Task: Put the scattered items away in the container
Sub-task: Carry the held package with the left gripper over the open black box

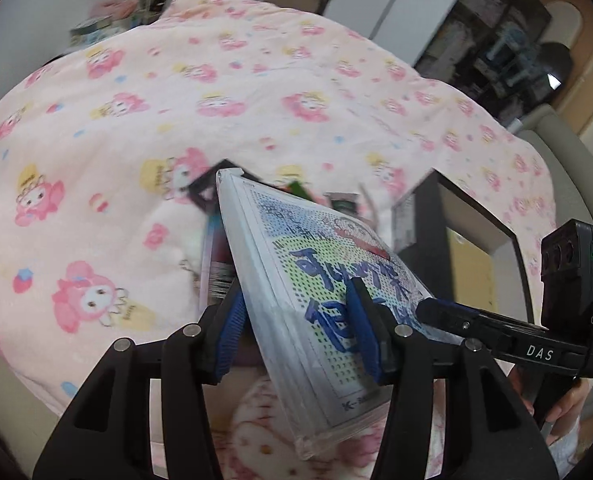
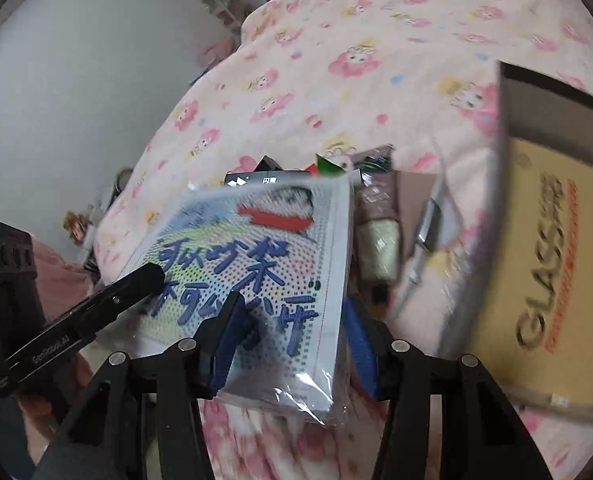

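Note:
A flat plastic-wrapped pack with blue writing and a dotted pattern [image 1: 316, 280] is held above the pink blanket by both grippers. My left gripper [image 1: 296, 332] is shut on one end of it. My right gripper [image 2: 292, 340] is shut on its other end [image 2: 256, 256]. Each gripper shows in the other's view: the right one [image 1: 508, 336] and the left one [image 2: 76, 320]. An open cardboard box [image 2: 544, 264] marked GLASS lies to the right; it also shows in the left wrist view [image 1: 468, 248]. Small items [image 2: 376, 216] lie scattered on the blanket beyond the pack.
The pink cartoon-print blanket [image 1: 216, 100] covers the bed. A white wall [image 2: 56, 100] runs along its left side. Shelves and furniture [image 1: 488, 40] stand beyond the bed. A dark packet [image 1: 216, 256] lies under the pack.

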The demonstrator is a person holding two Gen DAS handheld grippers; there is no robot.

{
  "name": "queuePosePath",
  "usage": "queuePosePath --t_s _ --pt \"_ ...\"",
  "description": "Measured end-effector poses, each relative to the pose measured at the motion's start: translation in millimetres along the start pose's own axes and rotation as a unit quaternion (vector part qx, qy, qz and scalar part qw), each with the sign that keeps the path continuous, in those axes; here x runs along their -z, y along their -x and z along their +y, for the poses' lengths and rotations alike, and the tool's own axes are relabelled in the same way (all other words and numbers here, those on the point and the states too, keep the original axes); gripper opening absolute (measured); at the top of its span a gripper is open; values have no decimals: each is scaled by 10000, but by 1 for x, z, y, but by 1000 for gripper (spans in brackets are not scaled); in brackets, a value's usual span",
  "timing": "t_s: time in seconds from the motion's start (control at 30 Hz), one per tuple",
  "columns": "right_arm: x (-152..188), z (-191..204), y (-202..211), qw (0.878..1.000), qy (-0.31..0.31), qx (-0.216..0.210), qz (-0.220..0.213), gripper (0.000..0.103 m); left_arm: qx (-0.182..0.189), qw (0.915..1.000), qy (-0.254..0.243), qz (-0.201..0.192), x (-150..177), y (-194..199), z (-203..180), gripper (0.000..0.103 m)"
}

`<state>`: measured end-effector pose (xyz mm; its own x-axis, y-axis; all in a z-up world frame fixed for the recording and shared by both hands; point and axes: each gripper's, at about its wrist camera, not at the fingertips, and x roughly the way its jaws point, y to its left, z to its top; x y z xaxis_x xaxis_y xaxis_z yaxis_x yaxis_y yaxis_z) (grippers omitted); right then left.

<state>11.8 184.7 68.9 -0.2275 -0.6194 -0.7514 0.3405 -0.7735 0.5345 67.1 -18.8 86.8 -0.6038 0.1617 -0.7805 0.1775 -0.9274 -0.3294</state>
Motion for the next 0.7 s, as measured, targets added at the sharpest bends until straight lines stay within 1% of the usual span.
queuePosePath --t_s 0.13,0.17,0.33,0.43,0.5,0.6,0.7 --pt "12 -7 25 9995 49 245 -193 47 61 9998 -204 -20 7 0 -35 52" --pt "16 -16 37 9993 73 276 -229 47 85 9997 -229 -36 8 2 -41 52" --pt "18 -31 71 9985 159 292 -424 46 219 9983 -521 -143 4 13 -74 52" --pt "17 -36 91 9974 236 376 -569 46 330 9970 -671 -181 -1 11 -94 52" --pt "16 -44 107 9960 296 512 -666 47 444 9961 -744 -150 -4 4 -107 52" --pt "13 -62 126 9937 306 793 -725 46 586 9943 -878 -130 -12 -18 -135 52" --pt "9 -86 145 9908 277 1097 -738 46 794 9892 -1227 -88 -22 -46 -167 52"
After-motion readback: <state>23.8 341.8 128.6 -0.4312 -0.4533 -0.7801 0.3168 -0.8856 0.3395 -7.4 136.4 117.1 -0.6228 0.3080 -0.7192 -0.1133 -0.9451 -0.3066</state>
